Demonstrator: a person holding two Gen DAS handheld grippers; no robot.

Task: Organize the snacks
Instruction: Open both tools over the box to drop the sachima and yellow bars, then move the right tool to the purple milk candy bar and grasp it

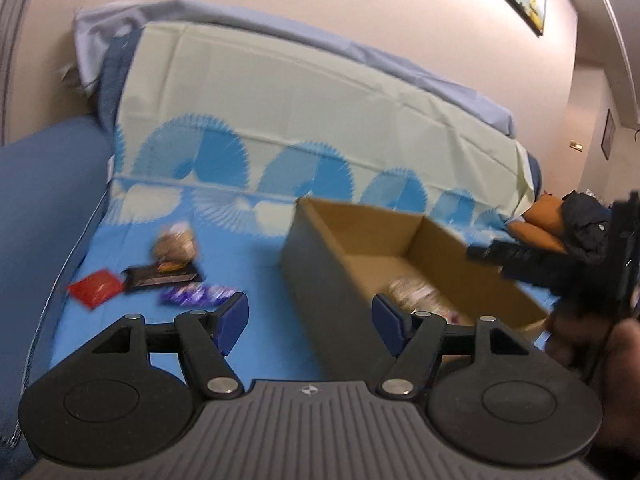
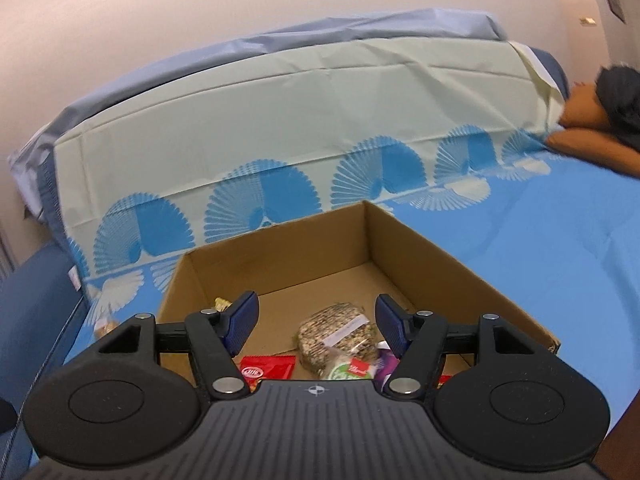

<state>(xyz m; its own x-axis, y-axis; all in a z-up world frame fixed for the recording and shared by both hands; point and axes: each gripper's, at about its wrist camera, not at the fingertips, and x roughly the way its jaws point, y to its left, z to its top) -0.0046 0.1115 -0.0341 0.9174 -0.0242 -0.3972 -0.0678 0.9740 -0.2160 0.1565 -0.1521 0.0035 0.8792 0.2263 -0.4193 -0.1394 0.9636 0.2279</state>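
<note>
Left wrist view. My left gripper stands with its blue pads spread apart and nothing between them. It hangs above the blue patterned sheet, off the near left corner of the cardboard box. The picture is blurred. Four snacks lie loose on the sheet to the left of the box: a red packet, a dark bar wrapper just beside it, a purple wrapper in front of the bar, and a clear bag of brown contents behind. Inside the box I can make out one pale wrapped item, too blurred to name. My right gripper shows at the right edge, dark, over the box's far side, with my hand below it.

Right wrist view. My right gripper is likewise spread, jaws apart, holding nothing, poised over the near part of the open box. On the box floor below lie a seeded cake in clear wrap, a red packet, a green and white packet and a purple wrapper, all close together. A yellow wrapper tip shows behind the left finger. An orange cushion rests at the far right of the sheet.
</note>
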